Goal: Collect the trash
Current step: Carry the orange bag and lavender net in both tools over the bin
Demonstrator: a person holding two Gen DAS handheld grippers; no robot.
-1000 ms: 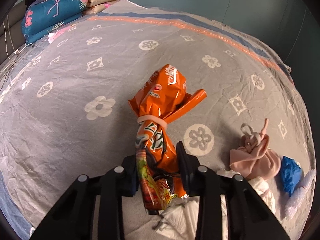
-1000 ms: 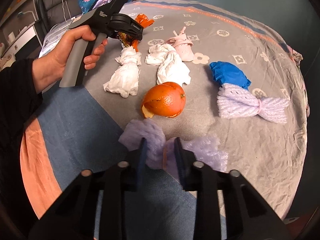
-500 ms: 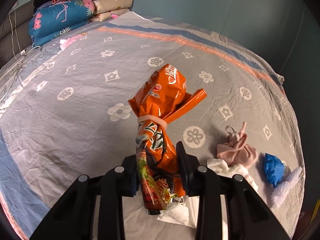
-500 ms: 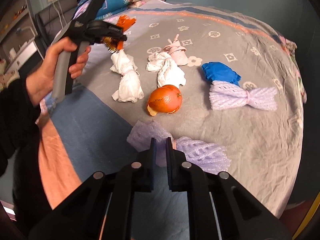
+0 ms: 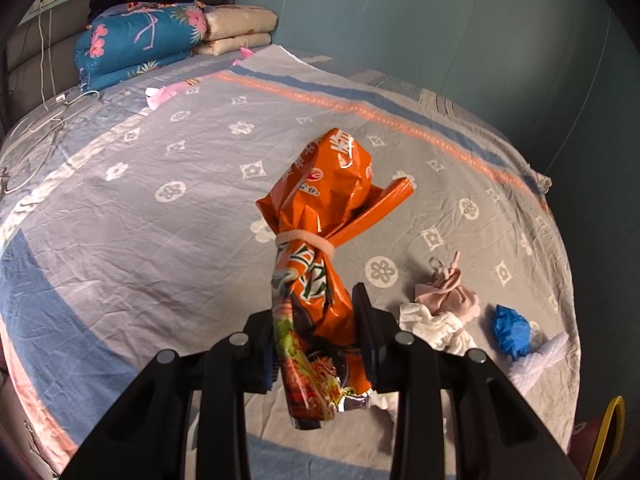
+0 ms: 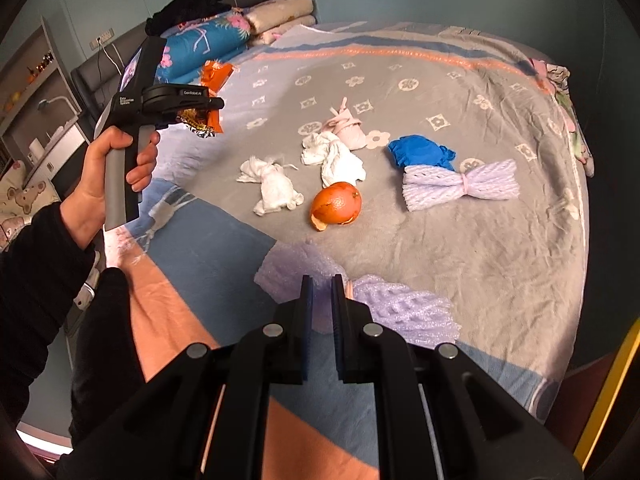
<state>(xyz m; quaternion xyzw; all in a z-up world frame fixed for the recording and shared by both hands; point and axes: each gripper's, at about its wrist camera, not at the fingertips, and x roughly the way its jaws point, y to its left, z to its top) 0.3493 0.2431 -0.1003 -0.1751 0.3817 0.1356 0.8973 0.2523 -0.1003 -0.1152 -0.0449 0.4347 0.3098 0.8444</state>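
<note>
While the left gripper [image 5: 316,336] holds the orange snack bag [image 5: 320,248] clamped between its two fingers, white characters can be seen on the top of the bag, but I cannot read them; a pale rubber band [image 5: 306,240] is tied around its middle. In the right wrist view, small white writing is on the side of the left gripper, too small to read. The bag is lifted above the bed [image 5: 140,208] and touches nothing else.

The right gripper [image 6: 321,308] is closed on the lilac foam net [image 6: 396,308], pinching it at its narrow middle, so one puff shows on each side of the fingers. Its jaws have just been closing, with the net between them.

Ahead of the right gripper lies an orange peel [image 6: 336,204]. Behind the peel are two white tissue bundles [image 6: 274,188], a pink cloth bundle [image 6: 350,130] and, further to the right, a blue glove [image 6: 418,152] touching a white foam net [image 6: 460,184]. All are lying on the grey part of the bedcover. The person's hand [image 6: 108,176] with a black sleeve [image 6: 40,264] holds the left gripper up and to the left of the right one, well apart from it.

Beyond the left gripper the bedcover is open and flat until the folded blankets [image 5: 140,44] at the headboard. On the right of both grippers the bed edge drops down, and a yellow curved thing [image 5: 608,436] shows there near the floor.
</note>
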